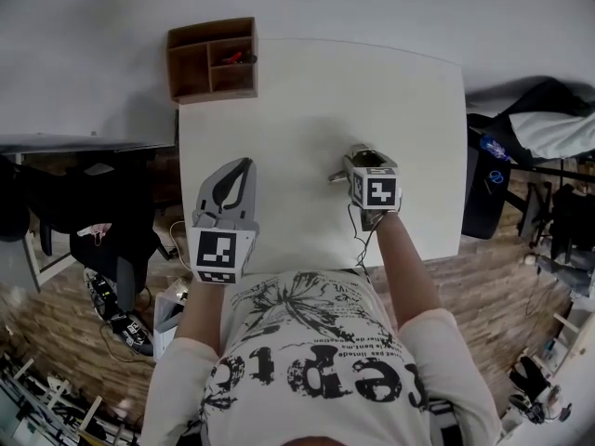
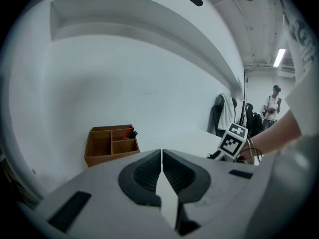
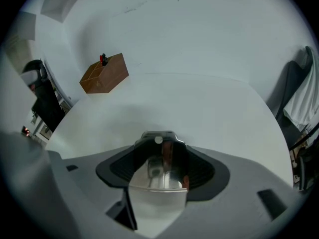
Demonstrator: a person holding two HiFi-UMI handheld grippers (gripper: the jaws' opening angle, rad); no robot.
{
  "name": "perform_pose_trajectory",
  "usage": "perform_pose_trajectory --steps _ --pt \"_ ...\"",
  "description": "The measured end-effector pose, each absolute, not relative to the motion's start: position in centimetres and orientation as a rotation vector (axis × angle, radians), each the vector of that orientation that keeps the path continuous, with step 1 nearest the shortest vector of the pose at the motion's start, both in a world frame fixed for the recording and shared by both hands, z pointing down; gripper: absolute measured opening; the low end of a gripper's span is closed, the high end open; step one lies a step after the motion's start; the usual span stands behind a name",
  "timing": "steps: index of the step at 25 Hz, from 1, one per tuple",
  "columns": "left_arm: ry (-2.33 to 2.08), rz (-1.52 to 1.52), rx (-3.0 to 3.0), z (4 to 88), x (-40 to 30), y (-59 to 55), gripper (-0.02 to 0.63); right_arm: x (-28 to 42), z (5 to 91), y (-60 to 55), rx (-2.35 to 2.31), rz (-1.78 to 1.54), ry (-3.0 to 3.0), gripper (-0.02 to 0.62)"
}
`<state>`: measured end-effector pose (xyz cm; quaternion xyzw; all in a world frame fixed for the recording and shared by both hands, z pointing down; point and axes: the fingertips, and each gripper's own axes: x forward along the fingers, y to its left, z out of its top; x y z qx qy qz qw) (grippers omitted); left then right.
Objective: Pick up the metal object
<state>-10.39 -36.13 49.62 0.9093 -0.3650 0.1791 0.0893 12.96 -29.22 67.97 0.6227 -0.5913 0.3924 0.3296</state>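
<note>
On the white table (image 1: 316, 91), the metal object (image 3: 160, 169) sat between the widely spread jaws of the right gripper (image 3: 158, 139), its sides close against the pads, while the left gripper (image 2: 162, 152) hovered well apart, pressed together and empty

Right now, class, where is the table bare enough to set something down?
Bare: the far table from the wooden box to the right edge, and the strip between left tongs and right tongs. Crowded only around the metal object.
</note>
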Motion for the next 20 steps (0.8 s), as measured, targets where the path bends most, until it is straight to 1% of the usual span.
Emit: perform_pose_trajectory --steps 4,9,17,20 --pt "-1.095 0.521 2.73 48.2 -10.1 -35.4 0.012 12.9 67.1 -28.6 1.638 1.071 -1.559 0.282" --pt "-1.137 0.516 2.733 46.7 -10.0 -34.5 0.012 12.5 62.2 -28.7 1.74 1.025 -1.664 0.282" --pt "-1.207 0.455 2.77 43.1 -9.2 -33.2 0.012 12.1 51.7 -30.1 1.886 0.782 -1.872 0.281" --pt "-1.222 0.428 2.793 41.3 -9.1 -32.9 0.012 11.6 47.3 -30.2 1.943 0.605 -1.952 0.281"
